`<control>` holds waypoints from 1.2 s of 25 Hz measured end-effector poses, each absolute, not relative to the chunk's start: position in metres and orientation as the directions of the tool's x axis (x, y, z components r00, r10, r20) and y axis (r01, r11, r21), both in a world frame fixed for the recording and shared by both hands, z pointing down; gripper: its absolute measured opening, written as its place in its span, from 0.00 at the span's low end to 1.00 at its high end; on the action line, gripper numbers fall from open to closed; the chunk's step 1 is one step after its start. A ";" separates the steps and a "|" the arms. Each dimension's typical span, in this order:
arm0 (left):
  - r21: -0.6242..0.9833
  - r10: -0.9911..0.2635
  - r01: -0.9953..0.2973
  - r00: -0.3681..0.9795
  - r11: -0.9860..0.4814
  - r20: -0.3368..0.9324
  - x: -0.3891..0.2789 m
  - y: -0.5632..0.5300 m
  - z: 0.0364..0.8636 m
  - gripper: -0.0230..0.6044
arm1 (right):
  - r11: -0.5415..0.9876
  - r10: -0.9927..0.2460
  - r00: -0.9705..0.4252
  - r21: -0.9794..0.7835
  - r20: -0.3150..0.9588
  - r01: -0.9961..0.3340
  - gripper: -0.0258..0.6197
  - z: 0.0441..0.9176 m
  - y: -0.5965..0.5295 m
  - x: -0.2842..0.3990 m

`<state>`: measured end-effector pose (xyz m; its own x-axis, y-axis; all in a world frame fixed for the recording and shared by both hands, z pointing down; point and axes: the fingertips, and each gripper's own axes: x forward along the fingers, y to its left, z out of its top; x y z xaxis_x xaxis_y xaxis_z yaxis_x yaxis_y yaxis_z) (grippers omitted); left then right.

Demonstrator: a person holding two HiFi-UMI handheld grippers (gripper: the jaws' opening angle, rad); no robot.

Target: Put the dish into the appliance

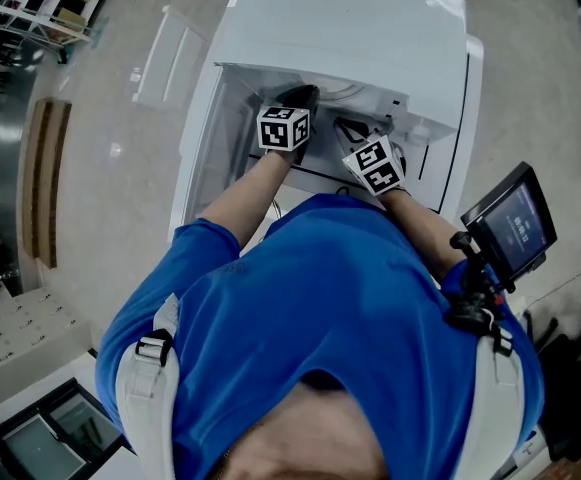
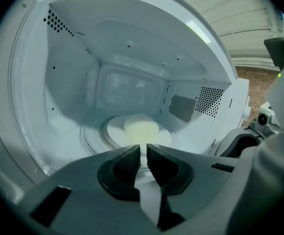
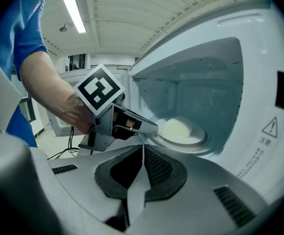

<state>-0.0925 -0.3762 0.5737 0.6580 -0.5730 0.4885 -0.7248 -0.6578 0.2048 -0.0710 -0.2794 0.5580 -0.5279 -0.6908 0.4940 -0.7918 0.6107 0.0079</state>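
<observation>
The white microwave (image 1: pixel 350 18) stands open in front of me. Inside, a white plate (image 2: pixel 113 131) with a pale yellow mound of food (image 2: pixel 142 127) lies over the round glass turntable (image 2: pixel 89 137). My left gripper (image 2: pixel 143 148) reaches into the cavity, its jaws closed narrowly on the plate's near rim. From the right gripper view, the left gripper (image 3: pixel 154 128) meets the edge of the plate (image 3: pixel 193 136). The right gripper (image 3: pixel 142 148) hangs at the microwave's mouth, shut with nothing in it. From the head view, both the left gripper (image 1: pixel 298 98) and the right gripper (image 1: pixel 352 128) are at the opening.
The cavity walls (image 2: pixel 68 82) close in on the left, back and right. A black screen (image 1: pixel 515 223) on a mount sticks out at my right side. Shelving (image 1: pixel 30 8) stands at the far left across the floor.
</observation>
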 end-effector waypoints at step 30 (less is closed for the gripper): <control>0.329 -0.597 -0.671 0.742 -0.665 0.305 -0.127 -0.270 0.510 0.05 | 0.492 -0.776 -0.481 -0.086 0.407 -0.866 0.04 0.517 -0.224 -0.063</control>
<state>-0.1272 -0.2696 0.5104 0.7416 -0.5975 0.3051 -0.6708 -0.6646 0.3292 -0.0634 -0.2237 0.5171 -0.4814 -0.7760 0.4074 -0.8662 0.4923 -0.0858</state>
